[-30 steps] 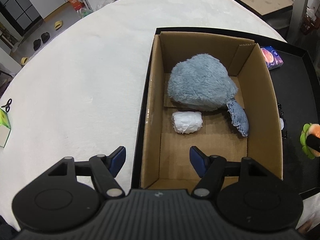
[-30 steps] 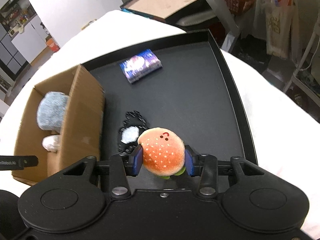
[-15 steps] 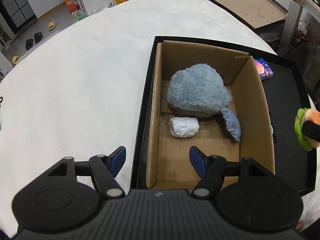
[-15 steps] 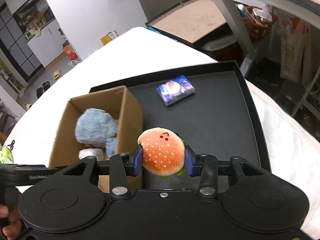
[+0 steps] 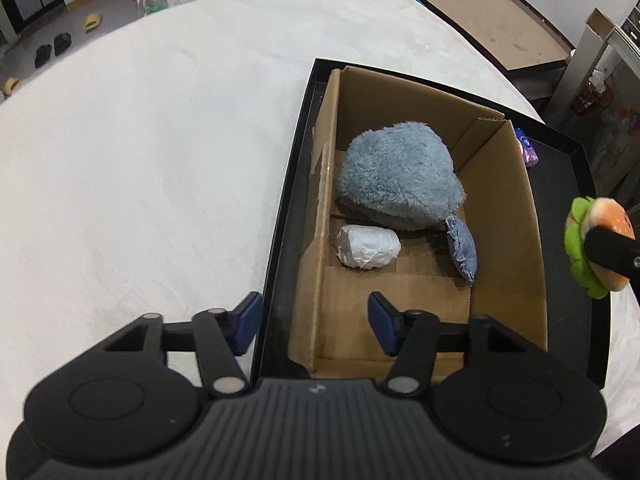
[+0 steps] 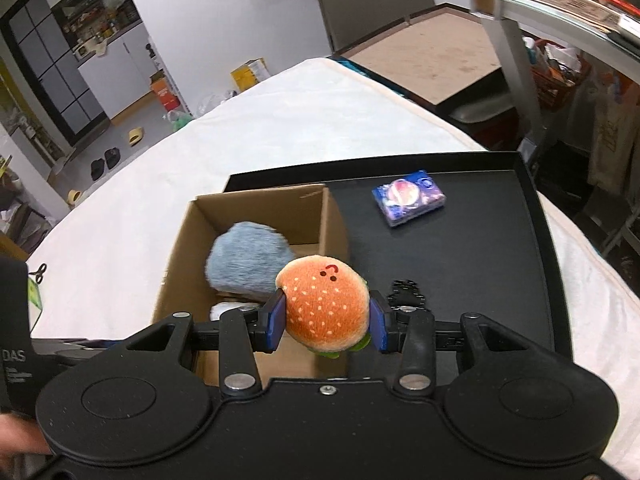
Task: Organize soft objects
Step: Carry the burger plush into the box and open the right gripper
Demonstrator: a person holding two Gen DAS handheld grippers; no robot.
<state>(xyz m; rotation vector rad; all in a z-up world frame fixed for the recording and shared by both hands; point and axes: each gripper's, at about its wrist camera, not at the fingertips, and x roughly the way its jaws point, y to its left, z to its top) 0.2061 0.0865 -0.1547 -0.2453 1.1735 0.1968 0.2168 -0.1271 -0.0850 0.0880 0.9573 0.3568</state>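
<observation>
burger plush [image 6: 326,307] between right jaws, clamped

One box [image 5: 500,216] sits at centre right of the left wrist view, on one black tray [image 5: 280,216]. Three soft things lie in the box: one blue plush [image 5: 400,176], one white roll [image 5: 368,247], one denim patch [image 5: 464,249]. One burger toy [image 6: 326,304] shows at the centre of the right wrist view. One tissue pack [image 6: 409,197] and one black lace piece [image 6: 408,294] lie on the tray at right.
</observation>
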